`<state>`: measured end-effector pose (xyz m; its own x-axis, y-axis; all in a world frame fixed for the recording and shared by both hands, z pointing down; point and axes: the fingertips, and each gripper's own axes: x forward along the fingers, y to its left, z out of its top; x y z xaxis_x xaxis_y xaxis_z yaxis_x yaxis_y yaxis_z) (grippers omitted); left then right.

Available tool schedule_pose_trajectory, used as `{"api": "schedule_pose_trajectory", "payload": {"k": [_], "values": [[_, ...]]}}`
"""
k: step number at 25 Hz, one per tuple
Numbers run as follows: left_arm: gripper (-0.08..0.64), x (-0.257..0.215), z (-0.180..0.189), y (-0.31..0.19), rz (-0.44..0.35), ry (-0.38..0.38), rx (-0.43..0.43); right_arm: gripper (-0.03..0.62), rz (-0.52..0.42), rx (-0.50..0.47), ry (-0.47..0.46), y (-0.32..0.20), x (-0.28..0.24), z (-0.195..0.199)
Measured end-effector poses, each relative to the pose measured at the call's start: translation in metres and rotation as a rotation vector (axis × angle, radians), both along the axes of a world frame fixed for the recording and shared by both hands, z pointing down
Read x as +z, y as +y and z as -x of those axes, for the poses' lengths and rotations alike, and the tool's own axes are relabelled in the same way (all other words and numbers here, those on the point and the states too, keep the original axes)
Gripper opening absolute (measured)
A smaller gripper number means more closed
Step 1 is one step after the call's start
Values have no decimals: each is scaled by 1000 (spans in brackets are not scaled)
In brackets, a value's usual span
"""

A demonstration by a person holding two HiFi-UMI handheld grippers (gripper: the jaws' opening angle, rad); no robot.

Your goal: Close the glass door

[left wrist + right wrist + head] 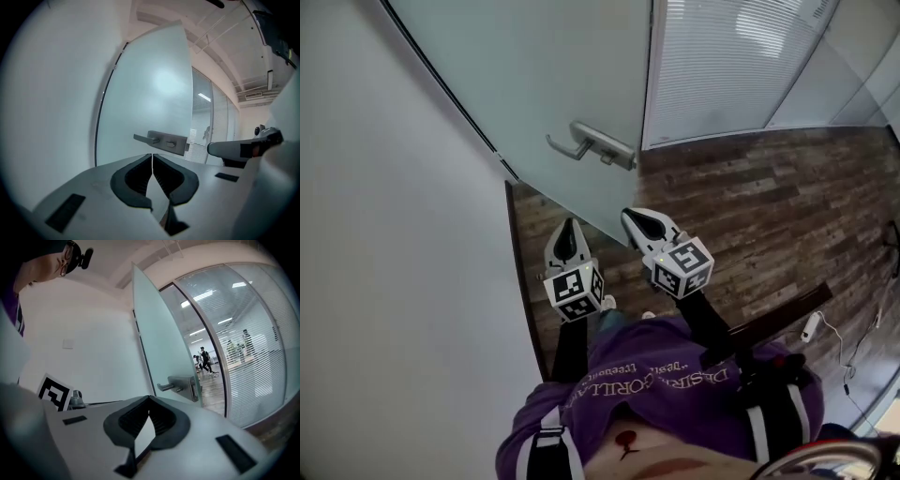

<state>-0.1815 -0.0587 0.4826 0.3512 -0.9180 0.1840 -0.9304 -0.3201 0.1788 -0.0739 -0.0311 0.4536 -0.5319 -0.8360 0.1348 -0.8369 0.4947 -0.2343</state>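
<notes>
The frosted glass door (534, 84) stands ajar, swung toward the white wall. Its metal lever handle (591, 146) faces me. In the head view both grippers are held side by side below the handle, short of the door. The left gripper (567, 232) is shut with nothing between its jaws. The right gripper (632, 217) is likewise shut and holds nothing. From the left gripper view the door (154, 89) and handle (161, 139) lie straight ahead, just above the shut left gripper (152, 155). In the right gripper view the door edge (154, 343) and handle (180, 383) sit above the shut right gripper (149, 398).
A white wall (384, 234) runs along the left. A glass partition with blinds (731, 66) stands right of the doorway. Dark wood floor (750, 216) spreads to the right, with a cable and a small white object (812, 325). People walk beyond the doorway (204, 359).
</notes>
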Motion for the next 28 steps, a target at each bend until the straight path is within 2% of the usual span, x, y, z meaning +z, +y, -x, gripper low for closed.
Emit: {"api": "schedule_pose_trajectory", "payload": {"k": [5,9,11,13,17,20,24,28], "values": [[2,-11,2,-42,-42,-74,97,-3,-6,60,-7,-27,-6,10],[2,-10,-3,-75,-84,-208,183,-3,-2,98,-4,-41,-3,12],[3,-8,-1,-95,-115,-308,171,-3,-4,115,0,-47,-3,11],[45,-3,0,-113,-154,-430,170,-3,-1,133,2,-51,-2,11],[112,12,-13,-140,-269,-760,268,-3,9,168,-8,-58,0,7],[126,13,-28,-153,-373,-958,315,-3,11,188,-4,-63,1,4],[126,14,-41,-162,-449,-1157,328,-3,9,215,3,-69,1,-1],[126,14,-46,-164,-525,-1239,347,-3,15,234,5,-72,2,-2]]}}
